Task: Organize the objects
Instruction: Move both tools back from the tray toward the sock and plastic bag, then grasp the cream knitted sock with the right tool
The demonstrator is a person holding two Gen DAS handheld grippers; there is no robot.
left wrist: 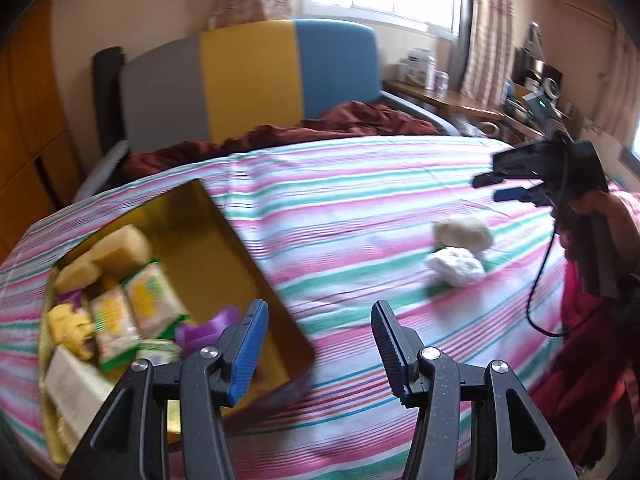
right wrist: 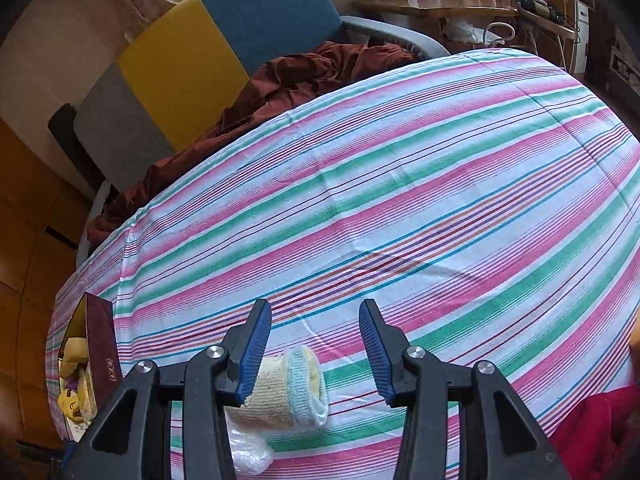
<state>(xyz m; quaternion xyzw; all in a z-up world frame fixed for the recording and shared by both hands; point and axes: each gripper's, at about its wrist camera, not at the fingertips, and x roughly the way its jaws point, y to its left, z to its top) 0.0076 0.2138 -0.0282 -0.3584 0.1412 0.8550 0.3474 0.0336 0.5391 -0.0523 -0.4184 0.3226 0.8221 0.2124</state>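
My left gripper (left wrist: 318, 344) is open and empty, low over the striped bedsheet (left wrist: 360, 208), just right of an open box (left wrist: 240, 240) with a yellow inside. The box holds yellow sponges (left wrist: 120, 246), snack packets (left wrist: 150, 300) and a purple item (left wrist: 208, 328). Further right on the sheet lie a rolled cream sock (left wrist: 462, 232) and a white crumpled bag (left wrist: 456, 266). My right gripper (left wrist: 500, 187) hangs above them. In the right wrist view that gripper (right wrist: 316, 350) is open, and the sock (right wrist: 288, 392), with its pale blue cuff, lies on the sheet under the left finger, not pinched. The white bag (right wrist: 248, 452) is beside it.
A brown crumpled blanket (left wrist: 340, 124) lies at the head of the bed against a grey, yellow and blue headboard (left wrist: 248, 80). A cluttered wooden desk (right wrist: 440, 4) stands beyond the bed. A person's hand (left wrist: 600, 204) and red garment (left wrist: 592, 340) are at the right. The box (right wrist: 100, 340) stands near the bed's left edge.
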